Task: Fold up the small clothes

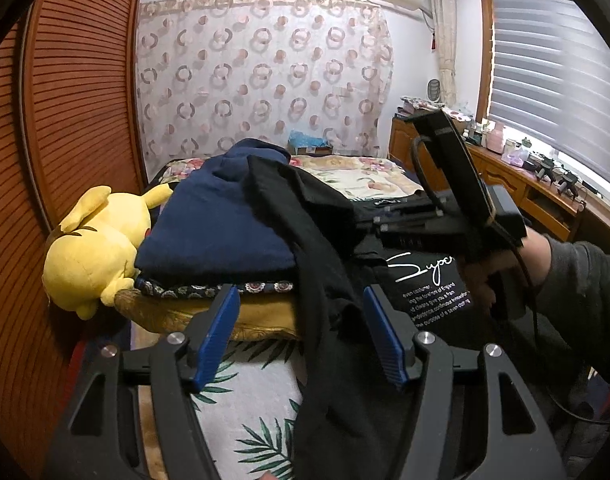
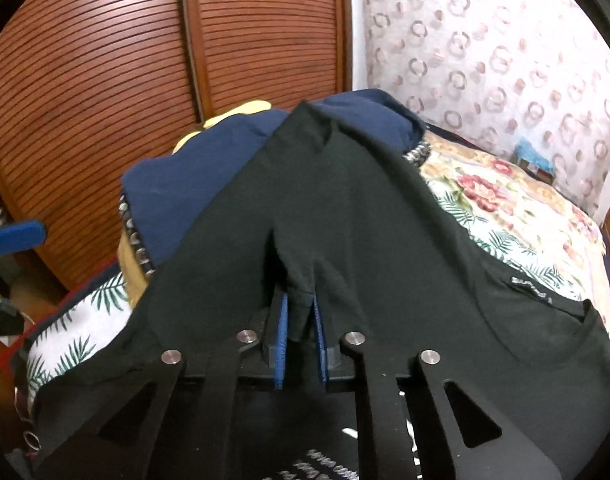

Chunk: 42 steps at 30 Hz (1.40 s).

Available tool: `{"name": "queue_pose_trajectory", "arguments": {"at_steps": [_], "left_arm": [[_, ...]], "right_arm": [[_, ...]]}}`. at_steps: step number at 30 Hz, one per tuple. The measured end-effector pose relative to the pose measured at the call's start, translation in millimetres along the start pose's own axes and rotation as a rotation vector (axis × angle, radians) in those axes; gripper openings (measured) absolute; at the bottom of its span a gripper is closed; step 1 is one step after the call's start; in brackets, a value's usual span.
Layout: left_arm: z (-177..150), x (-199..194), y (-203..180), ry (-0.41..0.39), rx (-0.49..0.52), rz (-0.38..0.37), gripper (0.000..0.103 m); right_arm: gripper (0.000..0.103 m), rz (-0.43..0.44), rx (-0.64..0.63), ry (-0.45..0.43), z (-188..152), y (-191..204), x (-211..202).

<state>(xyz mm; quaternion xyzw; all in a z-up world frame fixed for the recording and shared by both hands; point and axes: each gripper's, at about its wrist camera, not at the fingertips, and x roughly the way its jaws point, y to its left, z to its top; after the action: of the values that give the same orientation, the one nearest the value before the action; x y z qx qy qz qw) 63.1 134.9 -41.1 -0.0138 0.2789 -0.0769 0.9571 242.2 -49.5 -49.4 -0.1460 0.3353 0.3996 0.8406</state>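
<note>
The black T-shirt lies on the bed, partly over a navy garment. My right gripper is clenched on a pinch of it; my left gripper stands released around a hanging fold. The cloth is light, soft and limp, so I prefer holding hems.

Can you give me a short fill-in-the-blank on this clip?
1. The right tool is shut on a fold of the ____ shirt.
2. The left tool has its blue pads ____, with cloth hanging between them.
3. The plush toy beside the navy garment is ____ in colour.

Missing words: black; apart; yellow
</note>
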Motion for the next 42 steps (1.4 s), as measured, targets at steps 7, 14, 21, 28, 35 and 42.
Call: {"name": "queue_pose_trajectory", "arguments": {"at_steps": [7, 14, 21, 28, 35, 42], "left_arm": [[0, 6, -5, 0.009, 0.002, -0.016, 0.064], [-1, 13, -15, 0.025, 0.010, -0.031, 0.064], [1, 26, -30, 0.044, 0.027, -0.045, 0.064], [3, 44, -52, 0.069, 0.043, -0.059, 0.064], [1, 63, -74, 0.114, 0.070, -0.086, 0.064], [0, 86, -88, 0.168, 0.076, -0.106, 0.064]], "right_arm": [[0.008, -0.193, 0.058, -0.074, 17, -39, -10], [0.042, -0.216, 0.111, -0.082, 15, -58, -29], [0.045, -0.209, 0.091, -0.073, -14, -60, -70], [0.056, -0.244, 0.103, -0.080, -59, -74, -128], [0.056, -0.314, 0.148, -0.128, -80, -94, -186], [0.057, -0.399, 0.159, -0.108, -115, -114, -214]]}}
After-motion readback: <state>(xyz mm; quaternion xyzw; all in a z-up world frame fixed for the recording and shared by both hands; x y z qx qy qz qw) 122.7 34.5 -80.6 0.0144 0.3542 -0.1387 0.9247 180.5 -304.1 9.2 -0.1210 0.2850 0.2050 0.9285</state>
